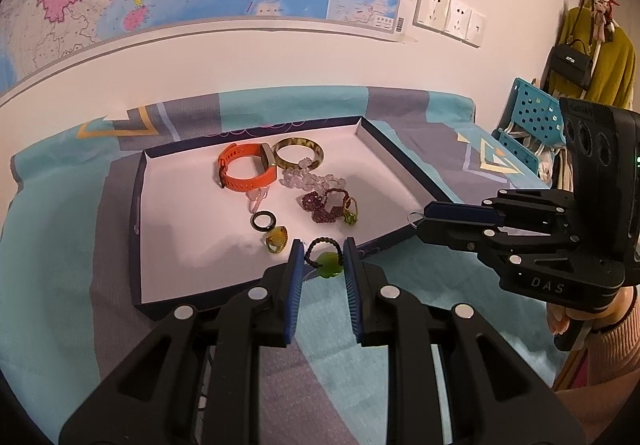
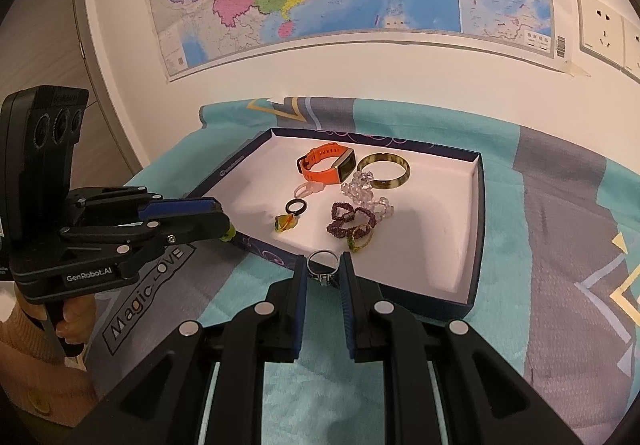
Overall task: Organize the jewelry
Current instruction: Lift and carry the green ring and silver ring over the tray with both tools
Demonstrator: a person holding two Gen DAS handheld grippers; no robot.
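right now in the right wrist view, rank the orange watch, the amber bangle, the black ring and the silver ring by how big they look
1. orange watch and amber bangle: look much alike, no clear winner
2. silver ring: nearest the camera, pinched in the right gripper, so it may only look bigger
3. black ring

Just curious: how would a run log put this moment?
left gripper: holds green ring | right gripper: holds silver ring | both: near tray
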